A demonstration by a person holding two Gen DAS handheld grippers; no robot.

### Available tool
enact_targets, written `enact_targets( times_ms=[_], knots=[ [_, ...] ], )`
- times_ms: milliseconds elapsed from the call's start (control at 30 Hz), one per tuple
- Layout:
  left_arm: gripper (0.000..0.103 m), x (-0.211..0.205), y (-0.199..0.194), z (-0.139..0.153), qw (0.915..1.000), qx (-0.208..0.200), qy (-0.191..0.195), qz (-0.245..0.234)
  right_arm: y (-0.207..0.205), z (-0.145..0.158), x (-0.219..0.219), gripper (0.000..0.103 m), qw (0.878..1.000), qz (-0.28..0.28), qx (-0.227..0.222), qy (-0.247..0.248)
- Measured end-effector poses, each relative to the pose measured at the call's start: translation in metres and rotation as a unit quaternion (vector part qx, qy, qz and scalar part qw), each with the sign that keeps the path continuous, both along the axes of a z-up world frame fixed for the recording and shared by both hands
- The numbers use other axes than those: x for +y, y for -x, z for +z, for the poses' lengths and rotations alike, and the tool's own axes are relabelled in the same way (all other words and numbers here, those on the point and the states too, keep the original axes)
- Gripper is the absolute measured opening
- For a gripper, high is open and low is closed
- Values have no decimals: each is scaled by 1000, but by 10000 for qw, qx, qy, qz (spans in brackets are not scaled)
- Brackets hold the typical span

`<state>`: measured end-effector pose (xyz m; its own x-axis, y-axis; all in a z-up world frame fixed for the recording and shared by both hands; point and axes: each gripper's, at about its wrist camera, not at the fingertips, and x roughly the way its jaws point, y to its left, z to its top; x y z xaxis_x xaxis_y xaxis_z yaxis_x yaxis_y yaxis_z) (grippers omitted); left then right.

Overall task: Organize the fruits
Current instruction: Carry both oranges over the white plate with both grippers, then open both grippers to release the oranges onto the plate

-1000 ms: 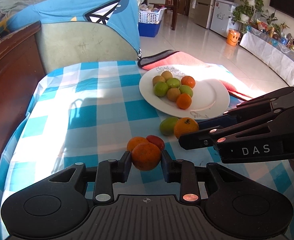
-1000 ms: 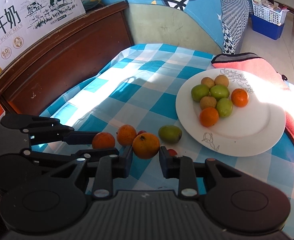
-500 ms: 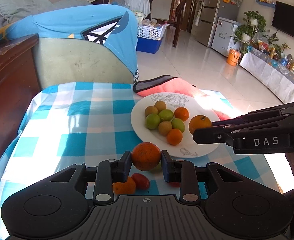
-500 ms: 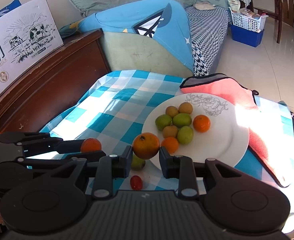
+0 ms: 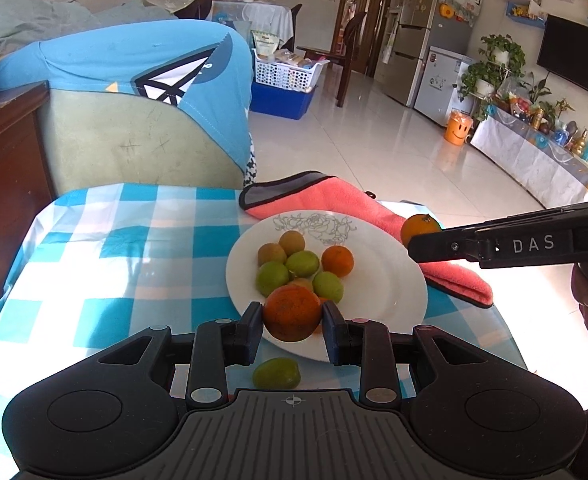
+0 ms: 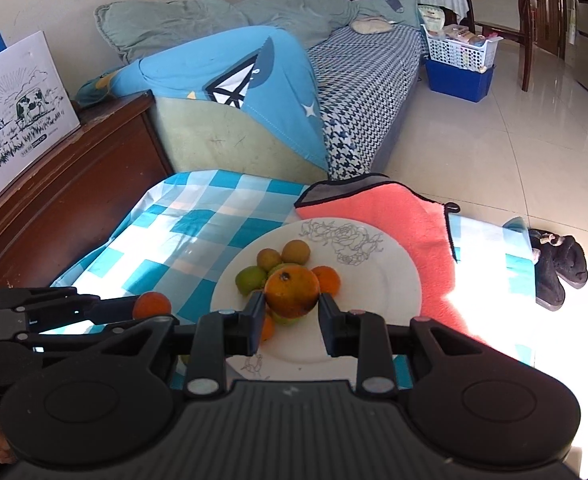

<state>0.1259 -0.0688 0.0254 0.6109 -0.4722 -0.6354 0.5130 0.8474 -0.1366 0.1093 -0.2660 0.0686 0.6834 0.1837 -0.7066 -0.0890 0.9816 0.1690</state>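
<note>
Orange fruit has left the checked cloth (image 5: 106,256) on both sides within the last second. The left gripper (image 5: 292,316), closed on its orange (image 5: 292,312), now hangs over the white plate's (image 5: 386,280) near rim; the right gripper (image 6: 290,312) pinches a blemished orange (image 6: 292,290) above the piled fruit (one green fruit (image 5: 276,373) lies off the plate). Release looks next.
</note>
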Motion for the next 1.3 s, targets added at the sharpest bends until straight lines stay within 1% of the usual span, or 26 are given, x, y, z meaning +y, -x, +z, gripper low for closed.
enact_targets(
  times_ms=[67,167,267,600,767,900,1033,1167,1233,1267,1300],
  knots=[
    [29,-6,-1,-2,10000,-2,3,-49,-4,-2,-9,29,9999,-113,44,3],
    [29,-13,-3,-4,9999,42,55,-98,-8,-6,-21,29,9994,-257,153,-152],
    [29,-21,-4,-8,9999,29,18,-127,-11,-11,-26,29,9989,-342,259,-182],
    [29,-52,-7,-24,9991,111,-110,-391,-24,-33,-33,29,9960,-557,618,-325],
    [29,-61,-10,-32,9988,166,-152,-428,-31,-45,-32,29,9941,-640,825,-304],
    [29,-65,-13,-36,9989,200,-141,-409,-34,-50,-32,29,9934,-705,872,-255],
    [29,-71,-16,-38,9990,198,-139,-383,-38,-54,-34,29,9919,-793,938,-323],
    [31,-73,-17,-36,9993,118,-80,-344,-40,-52,-34,32,9919,-887,840,-338],
    [39,-73,-16,-32,9994,88,-60,-318,-40,-49,-36,32,9917,-941,782,-405],
    [51,-73,-15,-29,9997,41,-89,-238,-40,-48,-36,32,9915,-965,766,-421],
    [58,-72,-14,-27,9998,-28,-102,-172,-40,-48,-37,32,9914,-982,752,-428]
  ],
)
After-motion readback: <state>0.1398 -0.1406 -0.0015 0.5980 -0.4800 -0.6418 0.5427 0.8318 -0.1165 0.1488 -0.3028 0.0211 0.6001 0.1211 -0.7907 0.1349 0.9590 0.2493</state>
